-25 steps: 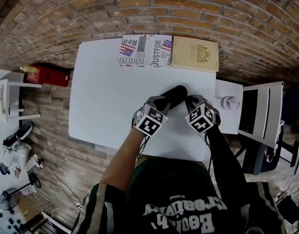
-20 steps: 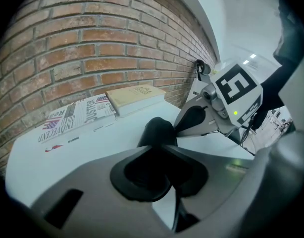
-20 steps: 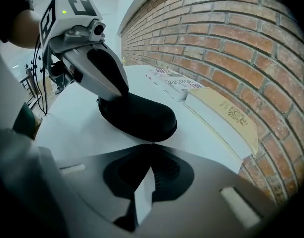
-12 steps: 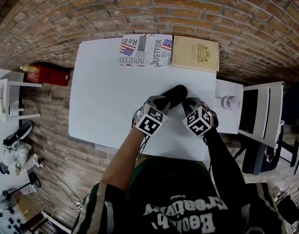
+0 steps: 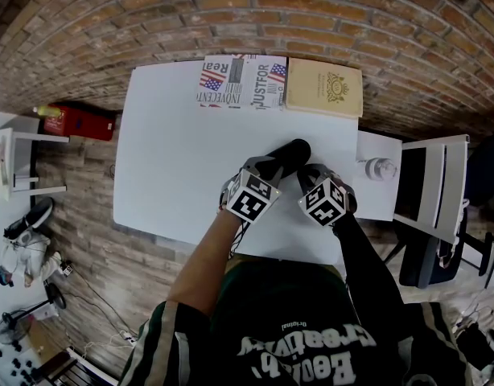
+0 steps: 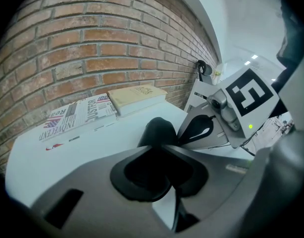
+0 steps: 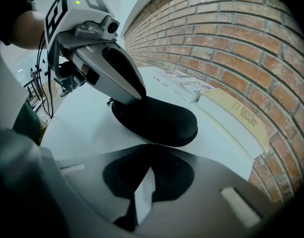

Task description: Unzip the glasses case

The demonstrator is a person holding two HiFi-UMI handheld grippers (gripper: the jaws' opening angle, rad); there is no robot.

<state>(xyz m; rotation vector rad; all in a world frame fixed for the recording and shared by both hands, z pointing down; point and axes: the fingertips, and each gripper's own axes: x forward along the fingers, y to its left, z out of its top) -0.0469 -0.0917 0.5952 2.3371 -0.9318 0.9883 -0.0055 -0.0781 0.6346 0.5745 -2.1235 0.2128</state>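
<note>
A: On white table [image 5: 174, 159], upper middle of frame?
B: Printed paper [image 5: 243, 82] lying flat, tan book [image 5: 323, 88] just beside, on its right.
A: Lower, ctr-right?
B: Blk glasses case [image 5: 289, 154], lying apart from both.

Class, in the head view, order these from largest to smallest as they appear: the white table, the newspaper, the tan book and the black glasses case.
1. white table
2. newspaper and tan book: about alike, unranked
3. glasses case, only partly visible
</note>
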